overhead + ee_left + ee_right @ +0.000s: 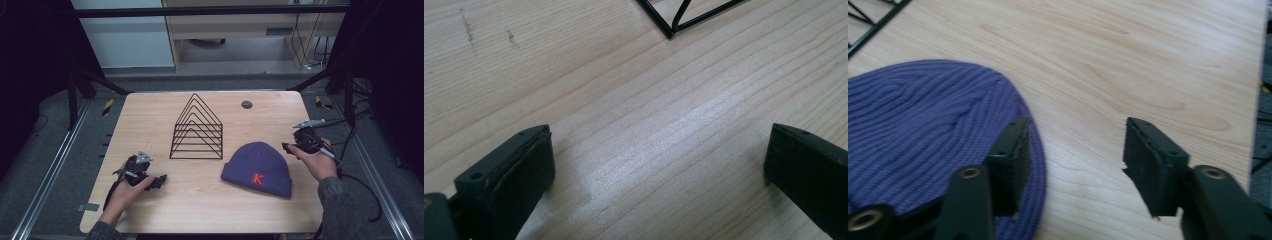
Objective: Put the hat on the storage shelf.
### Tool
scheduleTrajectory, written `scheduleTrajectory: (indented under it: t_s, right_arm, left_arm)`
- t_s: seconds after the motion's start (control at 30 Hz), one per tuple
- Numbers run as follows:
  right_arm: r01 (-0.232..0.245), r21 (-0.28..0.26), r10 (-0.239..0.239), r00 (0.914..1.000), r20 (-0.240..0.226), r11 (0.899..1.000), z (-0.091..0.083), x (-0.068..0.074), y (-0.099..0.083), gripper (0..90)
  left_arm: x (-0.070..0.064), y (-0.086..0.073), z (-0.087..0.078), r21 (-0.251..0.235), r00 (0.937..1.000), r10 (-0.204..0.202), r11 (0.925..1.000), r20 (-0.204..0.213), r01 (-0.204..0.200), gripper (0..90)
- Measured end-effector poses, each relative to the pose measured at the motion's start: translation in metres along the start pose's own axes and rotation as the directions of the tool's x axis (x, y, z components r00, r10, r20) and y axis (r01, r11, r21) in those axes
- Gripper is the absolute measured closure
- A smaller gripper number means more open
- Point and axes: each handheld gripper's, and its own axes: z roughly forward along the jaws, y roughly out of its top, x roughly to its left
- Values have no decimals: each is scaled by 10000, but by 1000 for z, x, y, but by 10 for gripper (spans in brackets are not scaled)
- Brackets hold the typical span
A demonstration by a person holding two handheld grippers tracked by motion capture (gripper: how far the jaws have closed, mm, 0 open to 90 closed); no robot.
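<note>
The right gripper [1075,165] gapes over the purple beanie's [923,135] edge, which one jaw partly hides. The left gripper [659,165] is spread wide over bare table [649,100], the wire rack [684,17] cut off at top.

A black wire rack [197,128] of nested triangular frames stands upright near the middle of a light wooden table [150,120]. A small dark round disc [246,104] lies toward the table's far edge, apart from the rack. Yellow-and-black striped tape [107,106] marks the grey floor beside the table.
</note>
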Motion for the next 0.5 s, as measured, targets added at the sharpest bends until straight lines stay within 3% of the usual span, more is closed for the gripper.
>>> scheduleTrajectory:
  t_s: [0.2,0.3,0.5]
  right_arm:
    - [50,271,-36,9988,-487,9996,16,7,3,546]
    - [-223,537,267,9961,-842,9983,27,11,3,553]
    - [-295,765,373,9940,-1025,9966,45,19,7,537]
  left_arm:
    - [-2,-1,-1,70,10000,52,10000,65,-52,0]
    - [-1,-1,-1,75,9999,95,9999,89,-96,0]
    - [-1,1,-1,139,9997,152,9998,168,-155,0]
